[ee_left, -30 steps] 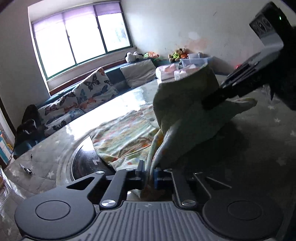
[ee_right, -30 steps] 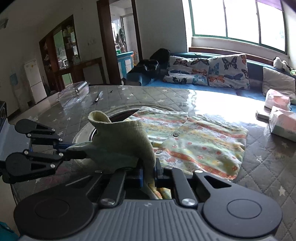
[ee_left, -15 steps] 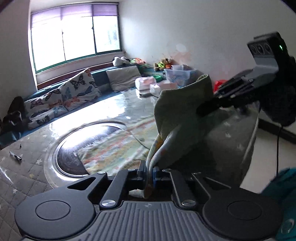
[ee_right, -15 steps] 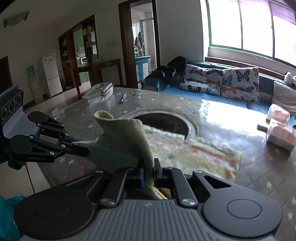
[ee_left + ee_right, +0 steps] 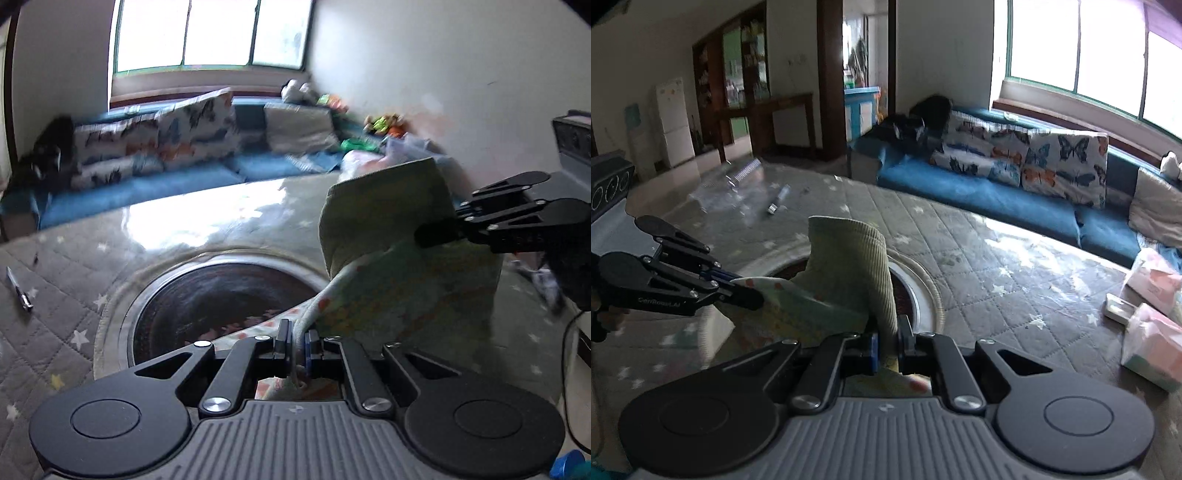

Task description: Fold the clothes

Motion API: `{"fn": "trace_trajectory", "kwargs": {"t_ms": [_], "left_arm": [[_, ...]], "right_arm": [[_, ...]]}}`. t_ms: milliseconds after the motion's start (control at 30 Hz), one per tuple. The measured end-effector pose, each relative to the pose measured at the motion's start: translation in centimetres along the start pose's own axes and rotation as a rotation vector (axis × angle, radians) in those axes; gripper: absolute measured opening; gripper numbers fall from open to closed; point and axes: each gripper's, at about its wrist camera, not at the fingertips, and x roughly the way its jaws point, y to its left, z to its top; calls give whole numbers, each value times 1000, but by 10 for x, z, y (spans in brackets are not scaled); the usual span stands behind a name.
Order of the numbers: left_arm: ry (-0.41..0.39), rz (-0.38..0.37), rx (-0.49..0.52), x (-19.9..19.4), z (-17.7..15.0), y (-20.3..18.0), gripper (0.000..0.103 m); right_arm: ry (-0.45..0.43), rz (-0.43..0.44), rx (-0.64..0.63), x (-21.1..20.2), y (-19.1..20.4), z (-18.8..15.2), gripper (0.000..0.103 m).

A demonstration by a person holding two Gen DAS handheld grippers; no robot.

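Left claw (image 5: 295,345): clamped on garment (image 5: 402,280) edge.
Right claw (image 5: 886,345): clamped on ribbed cuff.
Risk: fabric may slip if pulled taut.

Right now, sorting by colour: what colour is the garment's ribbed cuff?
Pale green cuff, clearest in the right wrist view.

Daylight is admitted through the window (image 5: 207,33), which is overexposed. Strong glare is thrown across the table cover (image 5: 177,221) toward its far edge. Motion blur is seen throughout, and straight lines are bent at the frame edges.
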Motion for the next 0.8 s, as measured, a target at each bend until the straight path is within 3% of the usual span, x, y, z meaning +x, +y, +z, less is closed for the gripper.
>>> {"fn": "trace_trajectory", "kwargs": {"t_ms": [167, 233, 300, 367, 533, 800], "left_arm": [[81, 30, -71, 44, 0, 26, 11], [82, 53, -85, 47, -2, 29, 12], [83, 76, -99, 50, -4, 33, 17], [84, 98, -113, 53, -5, 36, 28], [86, 155, -149, 60, -10, 44, 33], [56, 116, -141, 58, -3, 21, 33]], "right_arm": [[67, -21, 92, 64, -21, -11, 11], [73, -34, 137, 78, -29, -18, 20], [65, -61, 169, 78, -38, -26, 24], [54, -87, 200, 74, -48, -32, 25], [44, -139, 252, 46, -65, -62, 32], [40, -187, 351, 28, -84, -101, 33]]}}
